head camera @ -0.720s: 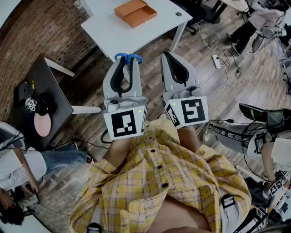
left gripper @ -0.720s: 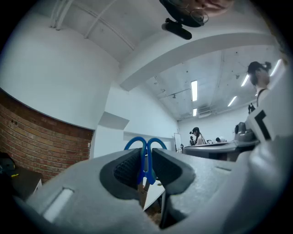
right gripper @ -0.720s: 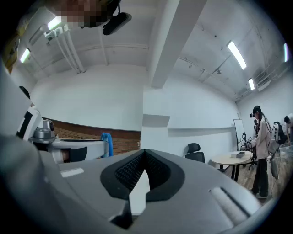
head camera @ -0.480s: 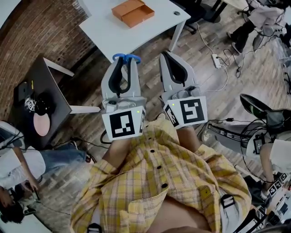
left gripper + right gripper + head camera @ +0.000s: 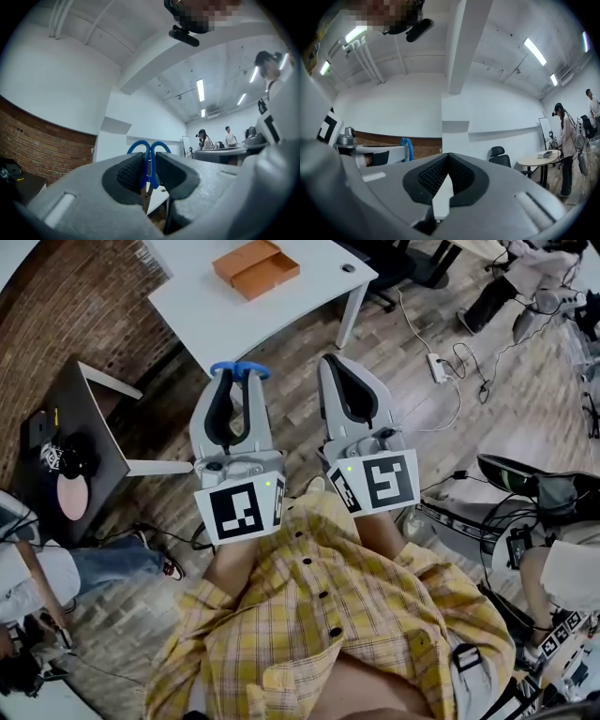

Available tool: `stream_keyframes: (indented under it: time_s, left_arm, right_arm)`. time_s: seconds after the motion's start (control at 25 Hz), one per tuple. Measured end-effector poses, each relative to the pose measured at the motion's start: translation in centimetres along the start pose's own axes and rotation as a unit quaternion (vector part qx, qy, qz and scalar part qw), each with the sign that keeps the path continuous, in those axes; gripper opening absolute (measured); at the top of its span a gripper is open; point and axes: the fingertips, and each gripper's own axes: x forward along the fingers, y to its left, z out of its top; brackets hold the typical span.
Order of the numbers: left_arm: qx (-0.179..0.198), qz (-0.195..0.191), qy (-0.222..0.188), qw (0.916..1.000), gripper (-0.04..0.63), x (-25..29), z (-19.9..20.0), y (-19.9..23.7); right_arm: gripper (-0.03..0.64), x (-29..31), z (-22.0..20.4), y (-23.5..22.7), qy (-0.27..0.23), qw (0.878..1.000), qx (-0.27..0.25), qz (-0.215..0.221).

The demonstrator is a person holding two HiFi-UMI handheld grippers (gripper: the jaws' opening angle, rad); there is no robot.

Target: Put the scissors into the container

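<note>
L tool [image 5: 236, 381] clamped on blue-handled scissors [image 5: 228, 367], R tool [image 5: 338, 365] closed w/ nothing in it; orange container [image 5: 255, 266] on white table [image 5: 202, 306].

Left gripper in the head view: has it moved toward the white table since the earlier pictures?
No. The left gripper and its scissors sit at the white table's near corner as before; only the camera shifted.

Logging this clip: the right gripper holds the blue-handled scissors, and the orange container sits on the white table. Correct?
No, the left gripper holds the blue-handled scissors, as the left gripper view shows. The orange container does sit on the white table.
</note>
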Motion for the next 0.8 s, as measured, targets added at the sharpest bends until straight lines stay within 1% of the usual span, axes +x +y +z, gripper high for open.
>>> stream_keyframes:
  time_s: [0.24,0.36,0.44,0.56,0.68,0.8]
  left_arm:
    - [0.014,0.005,0.010,0.9998,0.087,0.6,-0.4,-2.0]
    - [0.009,0.009,0.012,0.9999,0.088,1.4,-0.5,-2.3]
    - [0.006,0.010,0.020,0.9997,0.088,2.1,-1.3,-2.1]
    - [-0.004,0.011,0.031,0.9995,0.087,4.1,-2.9,-1.4]
    - [-0.023,0.008,0.034,0.9991,0.087,6.6,-4.4,-1.0]
    - [-0.028,0.002,0.037,0.9989,0.087,9.7,-5.5,0.1]
  right_arm:
    - [0.006,-0.3,-0.4,-2.2,0.004,1.000,0.009,-0.003]
    - [0.006,0.4,-0.3,-2.5,0.004,1.000,0.009,0.002]
    - [0.006,1.1,-1.0,-2.7,0.012,1.000,0.007,0.005]
    - [0.006,3.1,-2.1,-3.4,0.025,1.000,0.004,0.007]
    - [0.006,5.2,-3.2,-4.7,0.037,0.999,-0.005,0.002]
    - [0.006,8.3,-3.8,-5.8,0.038,0.999,-0.012,-0.001]
